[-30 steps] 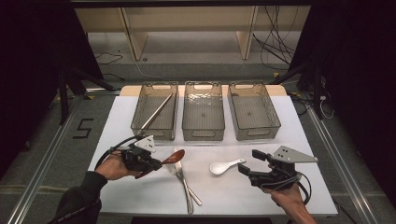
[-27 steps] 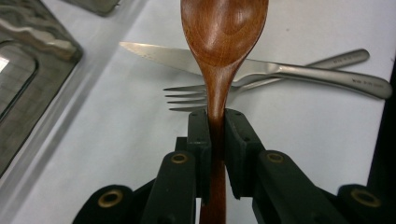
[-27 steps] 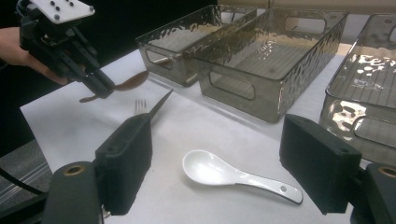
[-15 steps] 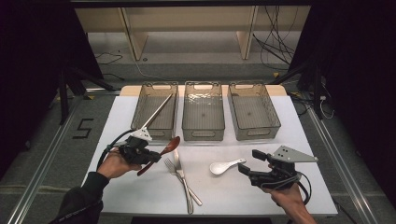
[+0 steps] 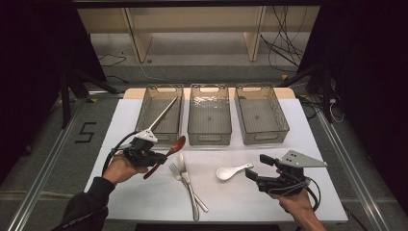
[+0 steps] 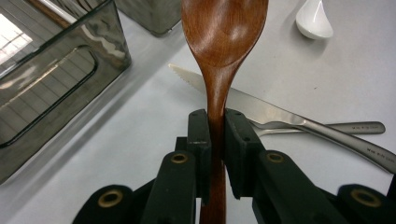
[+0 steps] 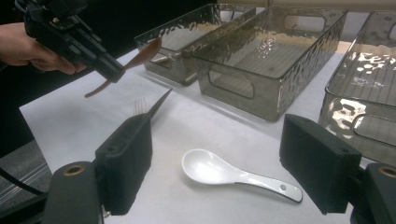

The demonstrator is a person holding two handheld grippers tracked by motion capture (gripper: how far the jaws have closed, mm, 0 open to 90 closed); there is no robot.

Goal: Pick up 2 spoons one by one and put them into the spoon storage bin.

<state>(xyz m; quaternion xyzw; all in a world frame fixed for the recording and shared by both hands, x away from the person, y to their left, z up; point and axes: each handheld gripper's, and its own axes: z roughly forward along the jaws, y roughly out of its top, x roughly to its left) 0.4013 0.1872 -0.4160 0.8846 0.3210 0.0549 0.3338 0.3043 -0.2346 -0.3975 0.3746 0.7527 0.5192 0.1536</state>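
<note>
My left gripper (image 5: 159,158) is shut on the handle of a brown wooden spoon (image 5: 169,151), lifted off the white table near the front of the left bin (image 5: 144,113). In the left gripper view the wooden spoon (image 6: 219,42) runs up between my closed jaws, bowl at the top. My right gripper (image 5: 256,168) stands open at the front right. Its jaws flank a white ceramic spoon (image 7: 224,173) lying on the table without touching it. That white spoon (image 5: 231,172) lies just left of the right gripper. A knife (image 5: 185,173) and fork (image 5: 192,198) lie at the table's middle.
Three clear plastic bins stand in a row at the back: the left bin holds a long metal utensil (image 5: 161,115), the middle bin (image 5: 210,134) and right bin (image 5: 281,120) look empty. The white table (image 5: 144,202) ends close to the front and sides.
My left gripper has lifted the wooden spoon off the table and carried it up and left, toward the left bin. The right gripper has stayed put.
</note>
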